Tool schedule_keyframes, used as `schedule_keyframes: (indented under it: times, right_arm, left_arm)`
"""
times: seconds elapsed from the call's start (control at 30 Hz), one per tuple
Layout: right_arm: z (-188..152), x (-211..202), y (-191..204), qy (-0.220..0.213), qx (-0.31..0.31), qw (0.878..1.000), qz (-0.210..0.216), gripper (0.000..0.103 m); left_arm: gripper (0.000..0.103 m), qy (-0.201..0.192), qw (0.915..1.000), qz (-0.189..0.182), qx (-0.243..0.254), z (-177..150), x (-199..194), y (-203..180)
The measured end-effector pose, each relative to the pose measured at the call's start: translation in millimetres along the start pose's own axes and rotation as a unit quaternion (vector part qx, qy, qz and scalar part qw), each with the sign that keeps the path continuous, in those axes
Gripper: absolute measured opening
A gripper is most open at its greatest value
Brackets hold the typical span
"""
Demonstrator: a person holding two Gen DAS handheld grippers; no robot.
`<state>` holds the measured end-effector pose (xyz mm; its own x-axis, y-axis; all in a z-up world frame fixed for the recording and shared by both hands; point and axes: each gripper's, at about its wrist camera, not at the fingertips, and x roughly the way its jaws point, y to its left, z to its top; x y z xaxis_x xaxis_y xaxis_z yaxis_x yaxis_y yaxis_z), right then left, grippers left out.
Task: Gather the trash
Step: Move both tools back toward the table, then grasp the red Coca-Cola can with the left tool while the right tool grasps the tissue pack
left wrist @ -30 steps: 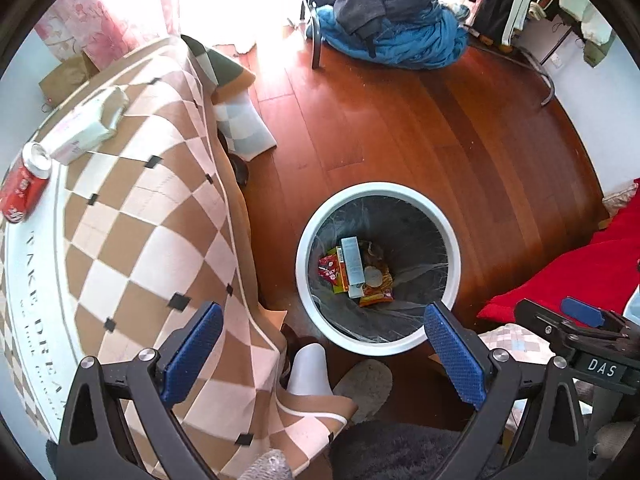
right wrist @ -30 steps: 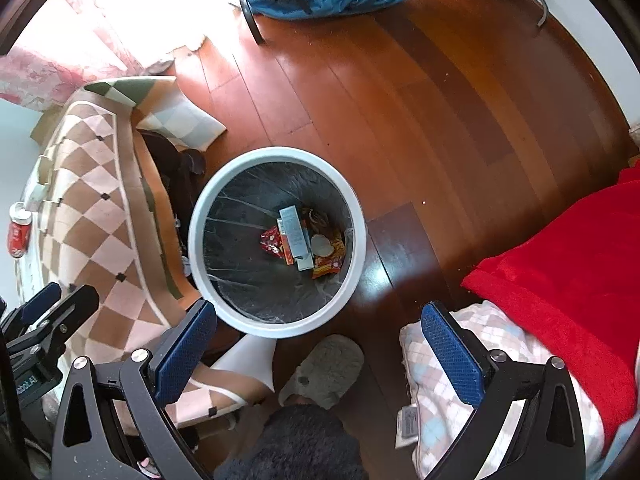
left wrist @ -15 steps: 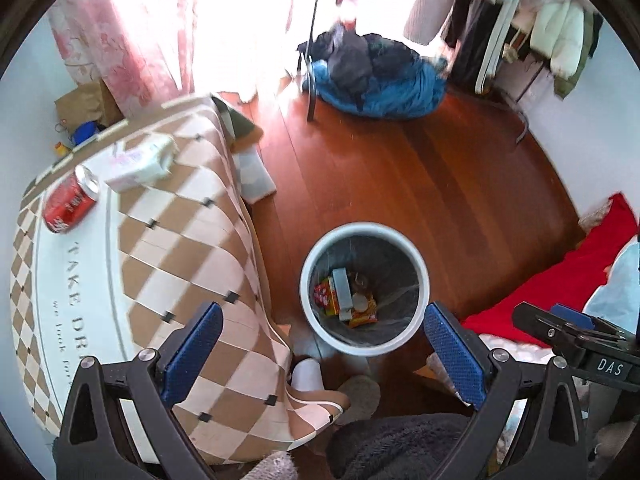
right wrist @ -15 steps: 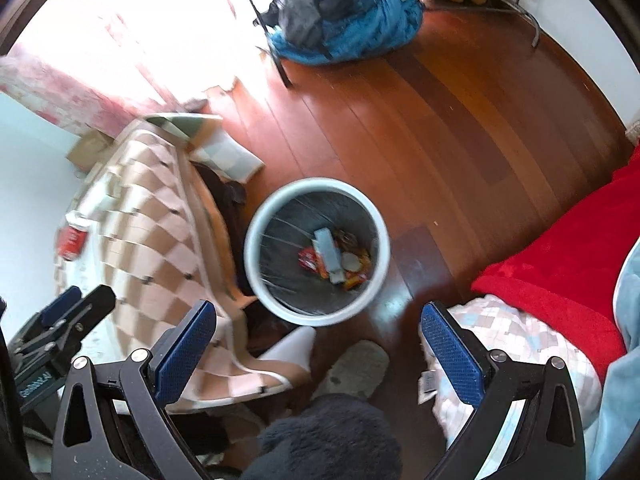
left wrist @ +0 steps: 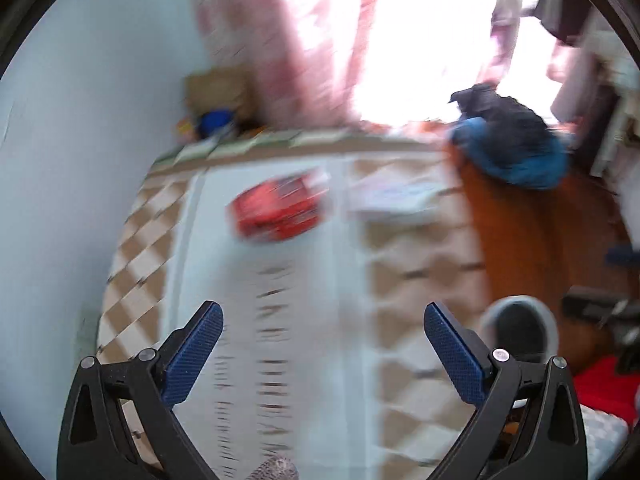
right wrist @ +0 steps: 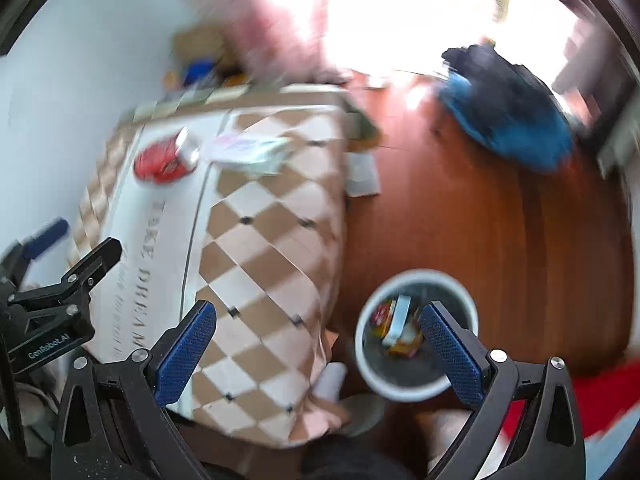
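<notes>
A red drink can (left wrist: 278,212) lies on its side on the checked tablecloth (left wrist: 416,280), blurred, ahead of my left gripper (left wrist: 322,322), which is open and empty. The can (right wrist: 166,160) also shows at the table's far left in the right wrist view, beside a white tissue pack (right wrist: 250,150). My right gripper (right wrist: 318,320) is open and empty, above the table's edge. The white trash bin (right wrist: 416,388) stands on the wood floor by its right finger, with wrappers and a carton inside. The left gripper's body (right wrist: 52,292) shows at the left.
The table stands against a pale wall (left wrist: 80,140). A heap of blue and dark clothes (right wrist: 512,120) lies on the floor near the bright window. A red blanket (left wrist: 604,384) is at the right. A slipper and a white sock (right wrist: 332,380) sit below the table's edge.
Both views have swung up and left from the bin toward the table. The can now sits ahead of the left gripper. Both grippers stay open and empty.
</notes>
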<state>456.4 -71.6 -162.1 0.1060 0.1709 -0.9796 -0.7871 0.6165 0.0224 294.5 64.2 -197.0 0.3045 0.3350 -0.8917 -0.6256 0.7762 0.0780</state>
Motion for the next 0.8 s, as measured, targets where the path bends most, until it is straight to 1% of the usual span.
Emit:
schedule_keyframes:
  times: [0.07, 0.1, 0.17, 0.23, 0.33, 0.43, 0.57, 0.6, 0.63, 0.67, 0.7, 0.73, 0.77, 0.8]
  right_arm:
    - [46.1, 33.5, 35.6, 0.029, -0.061, 0.998, -0.015, 0.103]
    - [66.6, 51.6, 50.7, 0.047, -0.088, 0.995, -0.023, 0.103]
    - [92.6, 81.9, 68.9, 0.072, -0.124, 0.989, -0.043, 0.103]
    - [119.6, 112.8, 82.0, 0.098, -0.157, 0.981, -0.065, 0.103]
    - [146.1, 148.9, 92.9, 0.127, -0.195, 0.969, -0.086, 0.103]
    - [163.7, 178.1, 96.9, 0.155, -0.214, 0.96, -0.09, 0.103]
    - [174.5, 197.4, 98.8, 0.163, -0.226, 0.958, -0.071, 0.103]
    - [174.8, 201.3, 98.9, 0.165, -0.224, 0.958, -0.062, 0.099]
    - [175.6, 205.1, 97.0, 0.17, -0.213, 0.961, -0.049, 0.091]
    - [176.3, 207.0, 93.8, 0.171, -0.2, 0.964, -0.042, 0.089]
    - [176.5, 205.8, 88.6, 0.168, -0.183, 0.968, -0.029, 0.084]
    - [176.6, 203.1, 81.0, 0.166, -0.155, 0.974, -0.009, 0.08]
    - [176.0, 199.7, 73.3, 0.161, -0.132, 0.978, -0.001, 0.078]
    - [174.5, 196.6, 63.1, 0.159, -0.102, 0.982, 0.005, 0.075]
  left_arm:
    - [0.103, 0.028, 0.9991, 0.026, -0.018, -8.2, 35.6, 30.3]
    - [0.103, 0.037, 0.9985, 0.033, -0.024, -10.5, 47.1, 38.9]
    - [0.103, 0.066, 0.9957, 0.046, -0.046, -19.0, 78.1, 63.2]
    - [0.103, 0.08, 0.9941, 0.044, -0.059, -27.0, 92.3, 78.4]
    - [0.103, 0.085, 0.9931, 0.052, -0.06, -28.9, 106.0, 89.7]
    - [0.103, 0.089, 0.9922, 0.054, -0.068, -26.7, 117.0, 98.5]
    - [0.103, 0.087, 0.9922, 0.064, -0.061, -16.3, 123.5, 104.6]
    - [0.103, 0.085, 0.9925, 0.066, -0.057, -13.7, 121.8, 104.6]
    - [0.103, 0.081, 0.9932, 0.069, -0.049, -10.9, 120.3, 103.9]
    - [0.103, 0.075, 0.9942, 0.066, -0.04, -6.8, 117.0, 101.9]
    - [0.103, 0.068, 0.9955, 0.06, -0.026, -2.0, 113.0, 99.2]
    - [0.103, 0.054, 0.997, 0.055, 0.006, 4.6, 106.1, 92.4]
    - [0.103, 0.045, 0.9973, 0.052, 0.027, 9.1, 101.4, 88.4]
    - [0.103, 0.026, 0.9958, 0.05, 0.073, 18.2, 93.6, 78.1]
